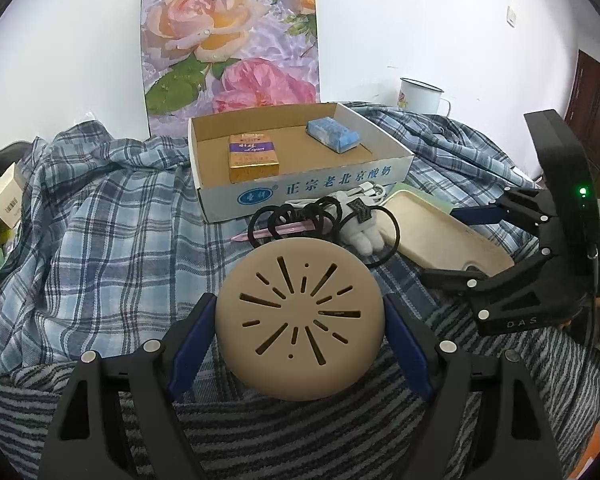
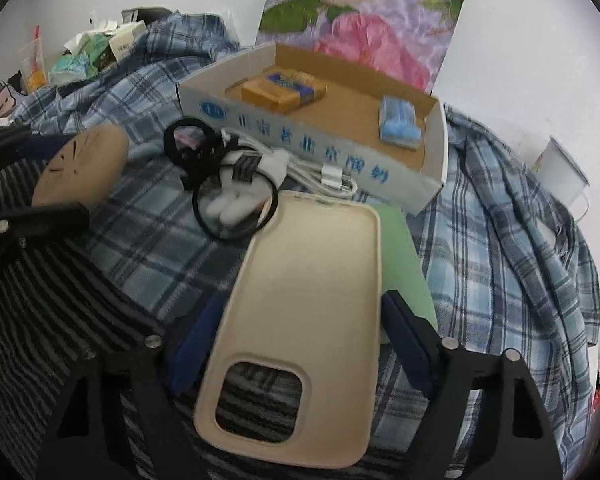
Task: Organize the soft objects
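A round tan silicone pad (image 1: 299, 319), pierced by slots radiating from its centre and a few small dots, is clasped at its edges between the blue fingers of the left tool (image 1: 299, 334), at 6 o'clock in the left wrist view. A beige phone case (image 2: 300, 320) with a rounded-square camera cut-out is flanked by the right tool (image 2: 300, 340), whose fingers sit at its sides; actual contact cannot be told. A green case (image 2: 406, 276) is seen beneath it. At 12 o'clock, black hair ties (image 1: 300, 216) and a white cable (image 2: 320, 172) are heaped before a cardboard box (image 1: 300, 194) on the plaid cloth (image 1: 112, 232)
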Demonstrator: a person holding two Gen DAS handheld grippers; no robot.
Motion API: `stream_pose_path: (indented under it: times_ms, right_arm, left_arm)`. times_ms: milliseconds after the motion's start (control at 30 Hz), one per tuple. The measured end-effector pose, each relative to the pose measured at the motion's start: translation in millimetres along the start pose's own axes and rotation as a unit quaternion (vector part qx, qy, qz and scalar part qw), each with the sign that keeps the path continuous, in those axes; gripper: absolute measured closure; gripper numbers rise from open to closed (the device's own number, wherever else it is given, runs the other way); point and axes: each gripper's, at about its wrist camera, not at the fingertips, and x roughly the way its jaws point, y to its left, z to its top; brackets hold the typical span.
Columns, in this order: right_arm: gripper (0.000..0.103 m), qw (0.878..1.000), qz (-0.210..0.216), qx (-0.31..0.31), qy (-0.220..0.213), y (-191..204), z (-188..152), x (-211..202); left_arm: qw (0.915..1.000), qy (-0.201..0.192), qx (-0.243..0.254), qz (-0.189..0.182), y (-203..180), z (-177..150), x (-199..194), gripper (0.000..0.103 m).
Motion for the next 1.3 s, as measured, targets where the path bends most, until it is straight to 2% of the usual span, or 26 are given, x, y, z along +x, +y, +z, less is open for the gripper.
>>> stream_pose_path:
  times_ms: [267, 733, 1033, 1300]
  right_arm:
    - [0.029, 1.0, -0.005, 0.005, -0.015, -2.5, -1.5, -5.9]
    - [0.03, 0.992, -0.037, 0.008, -0.123, -0.8, 0.5, -57.3]
    - [0.03, 0.983, -0.041, 0.005, -0.18, 0.9, 2.7, -89.0]
    - [0.03, 0.965, -0.068, -0.005, -0.253, 9.1, 11.0, -131.9]
  left_arm:
    - [1.0, -0.004, 0.0, 0.001, 0.6, -0.8, -2.2, 0.02]
    - [0.9999, -0.014, -0.009, 0.0, 2.9, 2.3, -7.8, 0.02]
    - [0.9987, -0.047, -0.017, -0.002, 3.5, 11.9, -29.1, 0.02]
    - [0.9944, -0.104, -0.019, 0.007, 3.8, 29.3, -66.8, 0.02]
